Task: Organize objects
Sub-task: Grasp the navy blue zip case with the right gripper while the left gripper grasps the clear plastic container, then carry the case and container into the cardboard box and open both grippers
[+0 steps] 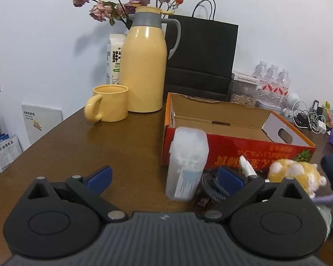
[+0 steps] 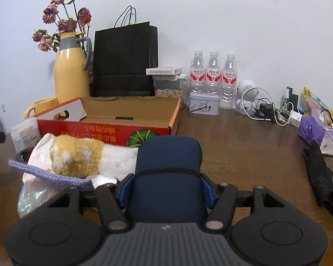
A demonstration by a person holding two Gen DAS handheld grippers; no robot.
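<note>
**Right jaws clamp a navy case; left jaws spread over bare desk**

In the right wrist view, the right gripper (image 2: 166,190) has its blue pads pressed on both sides of a navy case (image 2: 168,166), which stands up between them. Open brown desk (image 2: 244,155) stretches from 1 to 3 o'clock of the case, as far as a black folded item (image 2: 322,177) near the right edge and a cable tangle (image 2: 275,110) by the wall. At 12 o'clock sits the open box (image 2: 131,110), its red front wall just beyond the case. At 9 to 10 o'clock a plush toy (image 2: 77,157) lies on white wrapping, close beside the case, with a purple strap (image 2: 48,175) across it.

In the left wrist view, the left gripper (image 1: 164,177) has its jaws spread wide, gripping nothing. A swab tub (image 1: 186,166) stands between them, nearer the right pad and apart from both. Clear desk runs from 9 to 12 o'clock up to the mug (image 1: 110,104) and flask (image 1: 144,62). The box fills 1 o'clock, the tub just before its front corner.
</note>
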